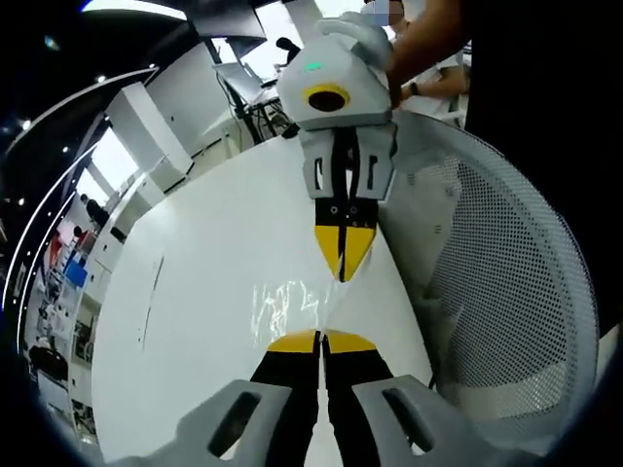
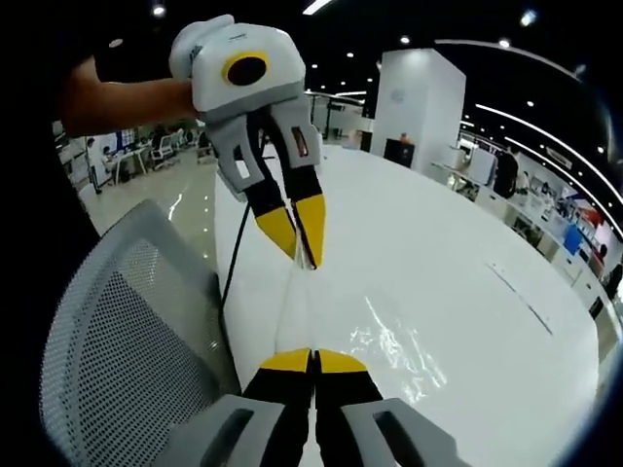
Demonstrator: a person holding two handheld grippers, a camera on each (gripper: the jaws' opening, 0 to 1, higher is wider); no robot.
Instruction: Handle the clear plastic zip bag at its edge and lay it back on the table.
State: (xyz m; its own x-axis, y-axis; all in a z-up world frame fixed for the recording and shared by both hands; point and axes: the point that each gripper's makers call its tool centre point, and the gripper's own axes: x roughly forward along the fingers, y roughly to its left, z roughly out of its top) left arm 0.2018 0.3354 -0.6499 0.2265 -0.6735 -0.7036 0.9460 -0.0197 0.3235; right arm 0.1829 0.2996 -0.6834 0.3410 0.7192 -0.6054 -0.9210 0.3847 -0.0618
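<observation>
I am in a big open-plan office or lab hall. My white bench point(image 2: 458, 263) stands on a glossy floor point(image 2: 185, 209) under a dark ceiling with spot lamps point(image 2: 405, 40) and long light strips point(image 2: 545, 122). A grey mesh office chair point(image 1: 506, 292) sits beside it. Desks with people at work point(image 2: 136, 156) fill the far side, past a white column point(image 2: 414, 97).
</observation>
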